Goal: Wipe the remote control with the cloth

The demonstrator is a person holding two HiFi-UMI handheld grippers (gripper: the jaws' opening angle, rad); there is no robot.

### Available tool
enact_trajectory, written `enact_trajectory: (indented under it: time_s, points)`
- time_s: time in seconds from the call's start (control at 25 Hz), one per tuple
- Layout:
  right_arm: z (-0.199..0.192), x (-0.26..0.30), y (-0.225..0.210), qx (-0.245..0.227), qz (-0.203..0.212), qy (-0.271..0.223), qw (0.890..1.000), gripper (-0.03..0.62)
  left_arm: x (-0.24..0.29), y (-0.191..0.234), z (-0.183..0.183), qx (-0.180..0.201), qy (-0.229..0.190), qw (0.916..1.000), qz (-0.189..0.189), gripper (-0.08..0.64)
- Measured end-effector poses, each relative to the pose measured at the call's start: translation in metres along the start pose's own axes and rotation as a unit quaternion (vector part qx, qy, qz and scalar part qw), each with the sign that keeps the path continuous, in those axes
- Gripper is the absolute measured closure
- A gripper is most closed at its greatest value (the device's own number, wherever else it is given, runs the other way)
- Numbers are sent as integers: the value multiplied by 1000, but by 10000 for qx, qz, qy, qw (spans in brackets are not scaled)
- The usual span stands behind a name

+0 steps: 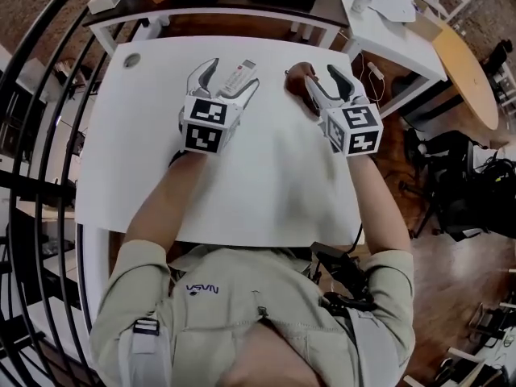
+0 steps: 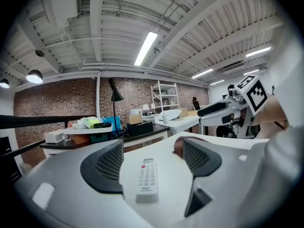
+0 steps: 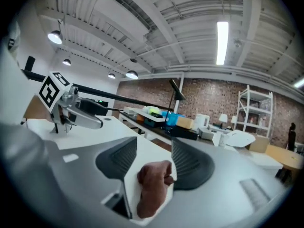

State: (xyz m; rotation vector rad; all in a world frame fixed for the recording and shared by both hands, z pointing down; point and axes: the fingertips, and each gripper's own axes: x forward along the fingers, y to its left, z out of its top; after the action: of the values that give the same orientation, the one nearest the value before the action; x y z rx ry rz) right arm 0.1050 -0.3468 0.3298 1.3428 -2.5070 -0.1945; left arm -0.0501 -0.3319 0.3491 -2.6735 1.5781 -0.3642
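A white remote control (image 1: 239, 77) lies on the white table (image 1: 266, 176), buttons up. My left gripper (image 1: 230, 75) is open, one jaw on each side of the remote (image 2: 147, 177), and neither pad touches it. A crumpled brown cloth (image 1: 297, 72) sits on the table to the remote's right. My right gripper (image 1: 322, 77) is open, with the cloth (image 3: 153, 184) lying between its jaws near the table's far right edge. In the left gripper view the cloth (image 2: 178, 147) peeks out behind the right jaw.
A round grey mark (image 1: 131, 59) is at the table's far left corner. Behind the table stands a dark shelf (image 1: 234, 6) with boxes and a blue bin (image 2: 108, 124). A black railing (image 1: 40, 135) runs along the left. A white desk (image 1: 387, 14) stands far right.
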Motion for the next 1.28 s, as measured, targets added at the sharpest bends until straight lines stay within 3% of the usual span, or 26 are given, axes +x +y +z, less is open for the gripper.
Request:
enact_trajectory:
  time_s: [0.2,0.44,0.68,0.88,1.0,1.24,1.28]
  points:
    - [-30,41,-14,164,28,517,9985,342,48,25,-48,-310,652,9974,-37,147]
    - [-66,57,-19,467,226,958,9940,316,66,27,-87,-771,1428,9863,-288,147]
    - [-84,63,-15,586,438,1277,9891,302,69,28,-113,-419,2557,9657,-182,149]
    - [-94,66,-13,712,520,1405,9862,302,74,23,-108,-499,2618,9626,-495,169]
    - [-99,68,-9,748,564,1487,9844,302,74,18,-109,-538,2744,9568,-800,289]
    - [-110,70,-8,800,628,1664,9808,304,73,18,-108,-715,2750,9559,-748,316]
    - [-110,70,-7,789,625,1693,9804,356,72,20,-107,-742,2699,9576,-676,316]
